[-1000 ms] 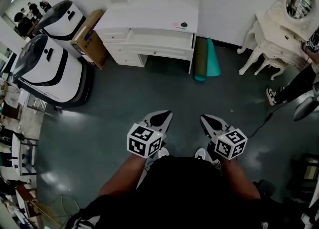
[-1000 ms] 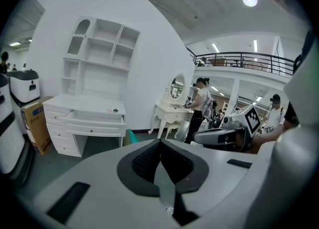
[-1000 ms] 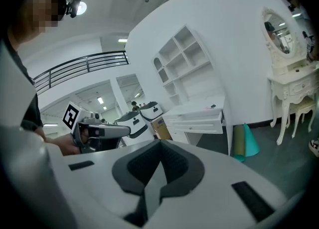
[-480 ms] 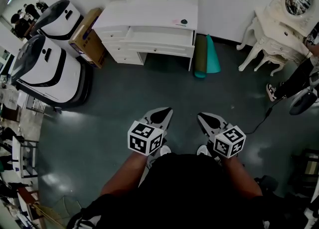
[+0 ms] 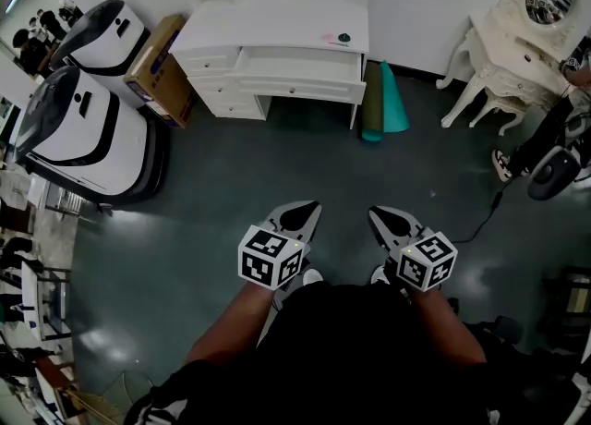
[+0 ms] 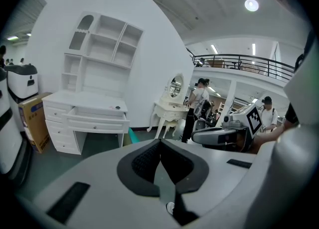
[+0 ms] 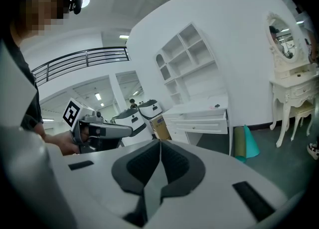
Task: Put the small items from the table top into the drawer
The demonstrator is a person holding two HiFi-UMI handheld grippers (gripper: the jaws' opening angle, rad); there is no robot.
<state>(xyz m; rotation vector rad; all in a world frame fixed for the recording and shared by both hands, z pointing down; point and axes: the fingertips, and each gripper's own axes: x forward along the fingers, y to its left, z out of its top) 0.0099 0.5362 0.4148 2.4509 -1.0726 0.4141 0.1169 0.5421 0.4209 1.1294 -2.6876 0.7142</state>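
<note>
Small items (image 5: 342,39) on the white bench (image 5: 277,21) top, just above the pulled-out drawer (image 5: 300,67): one dark and round, one pinkish, both too tiny to identify. Print on the cardboard box (image 5: 159,61) beside the bench unreadable. Left tool (image 5: 303,215) and right tool (image 5: 388,222) both closed and empty, well apart from the items across the grey floor (image 5: 277,164).

White desk (image 5: 268,21); small dark item (image 5: 343,38), pink item (image 5: 329,42) on top
</note>
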